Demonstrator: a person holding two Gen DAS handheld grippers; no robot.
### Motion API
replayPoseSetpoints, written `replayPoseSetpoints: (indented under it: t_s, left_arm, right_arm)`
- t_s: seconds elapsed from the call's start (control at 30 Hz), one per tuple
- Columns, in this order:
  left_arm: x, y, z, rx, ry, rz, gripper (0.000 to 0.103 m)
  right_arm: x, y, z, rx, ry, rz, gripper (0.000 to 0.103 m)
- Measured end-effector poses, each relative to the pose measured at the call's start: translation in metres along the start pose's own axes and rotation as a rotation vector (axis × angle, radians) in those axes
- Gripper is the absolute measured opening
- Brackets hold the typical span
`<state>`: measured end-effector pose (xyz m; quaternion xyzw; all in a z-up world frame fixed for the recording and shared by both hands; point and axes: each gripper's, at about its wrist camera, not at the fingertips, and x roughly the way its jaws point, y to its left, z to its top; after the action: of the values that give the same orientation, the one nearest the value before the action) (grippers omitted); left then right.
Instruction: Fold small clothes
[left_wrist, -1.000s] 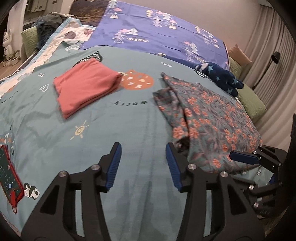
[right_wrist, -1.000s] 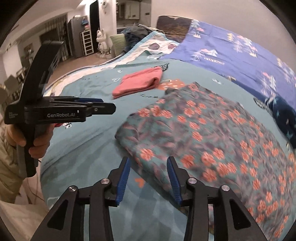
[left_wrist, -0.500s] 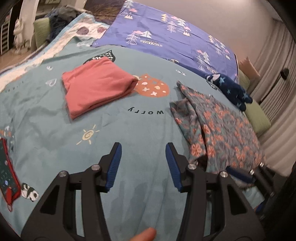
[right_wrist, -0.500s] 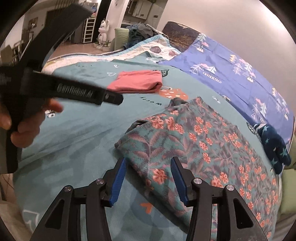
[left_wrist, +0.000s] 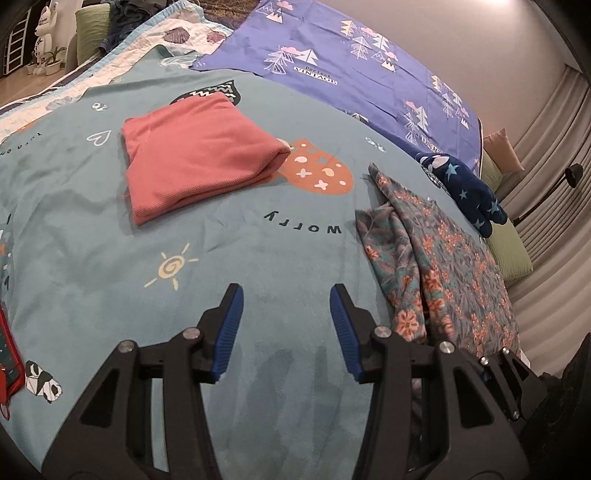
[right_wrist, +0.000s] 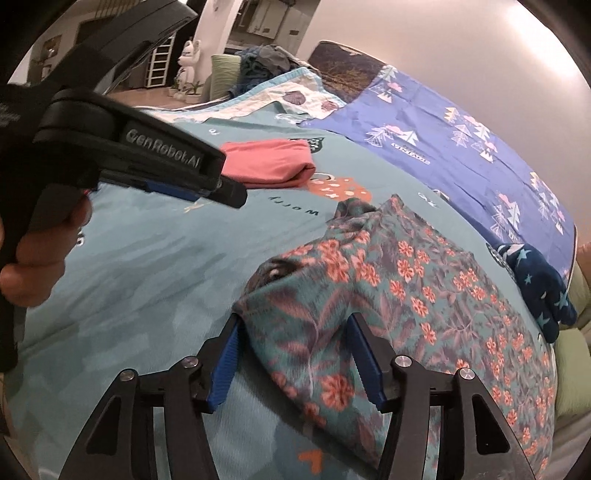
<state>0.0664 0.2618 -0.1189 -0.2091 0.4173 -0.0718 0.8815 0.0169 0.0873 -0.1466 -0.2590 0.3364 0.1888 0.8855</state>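
My right hand-held gripper (right_wrist: 293, 356), jaws closing, straddles the floral garment (right_wrist: 406, 302) corner at lower centre, ungripped; left hand-held gripper (left_wrist: 286, 325) released above bare bed (left_wrist: 110, 266), awaiting another corner.

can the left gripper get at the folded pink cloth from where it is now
Probably yes: the left hand-held gripper is open and empty, and only bare teal bedspread lies between it and the folded pink cloth.
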Motion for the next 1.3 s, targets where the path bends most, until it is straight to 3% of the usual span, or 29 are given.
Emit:
replayPoseSetpoints:
  t_s: [0.03, 0.1, 0.17, 0.3, 0.43, 0.53, 0.63, 0.7, 0.73, 0.8, 0.9, 1.03, 1.1, 1.13, 1.3]
  left_arm:
    - [0.002, 0.000, 0.001, -0.001, 0.006, -0.006, 0.050]
    - [0.005, -0.001, 0.003, -0.004, 0.018, -0.022, 0.050]
    - [0.010, -0.005, 0.007, 0.000, 0.041, -0.055, 0.050]
    - [0.026, -0.024, 0.019, 0.044, 0.099, -0.142, 0.052]
    - [0.055, -0.048, 0.034, 0.077, 0.205, -0.245, 0.064]
    - [0.078, -0.067, 0.044, 0.114, 0.250, -0.233, 0.065]
    - [0.086, -0.077, 0.055, 0.130, 0.241, -0.223, 0.064]
    - [0.089, -0.080, 0.061, 0.119, 0.251, -0.246, 0.032]
    - [0.091, -0.084, 0.064, 0.124, 0.268, -0.266, 0.025]
    - [0.088, -0.093, 0.066, 0.150, 0.255, -0.252, 0.018]
    - [0.083, -0.103, 0.068, 0.199, 0.237, -0.215, 0.017]
    - [0.082, -0.100, 0.073, 0.173, 0.236, -0.192, 0.024]
    - [0.083, -0.093, 0.076, 0.137, 0.228, -0.192, 0.055]
    - [0.083, -0.088, 0.077, 0.110, 0.229, -0.199, 0.059]
    - [0.099, -0.087, 0.076, 0.056, 0.292, -0.240, 0.060]
  right_arm:
    - [0.000, -0.001, 0.001, 0.007, -0.001, -0.001, 0.040]
    - [-0.002, -0.005, 0.002, 0.046, -0.012, 0.005, 0.021]
    - [-0.002, -0.016, 0.002, 0.108, -0.011, 0.037, 0.011]
    - [-0.003, -0.033, 0.001, 0.219, -0.009, 0.116, 0.008]
    - [-0.006, -0.038, 0.000, 0.260, -0.020, 0.140, 0.008]
    - [-0.009, -0.042, 0.000, 0.285, -0.025, 0.159, 0.008]
    - [-0.010, -0.047, 0.001, 0.317, -0.028, 0.177, 0.008]
    - [-0.012, -0.051, 0.001, 0.335, -0.031, 0.190, 0.007]
    - [-0.012, -0.052, 0.001, 0.341, -0.034, 0.193, 0.007]
    - [-0.014, -0.056, 0.001, 0.352, -0.044, 0.196, 0.007]
    - [-0.016, -0.060, 0.000, 0.369, -0.055, 0.206, 0.007]
    - [-0.018, -0.061, -0.002, 0.379, -0.057, 0.220, 0.007]
    - [-0.017, -0.061, -0.004, 0.384, -0.053, 0.230, 0.007]
    - [-0.016, -0.062, -0.006, 0.384, -0.052, 0.234, 0.007]
    - [-0.016, -0.063, -0.008, 0.386, -0.052, 0.242, 0.007]
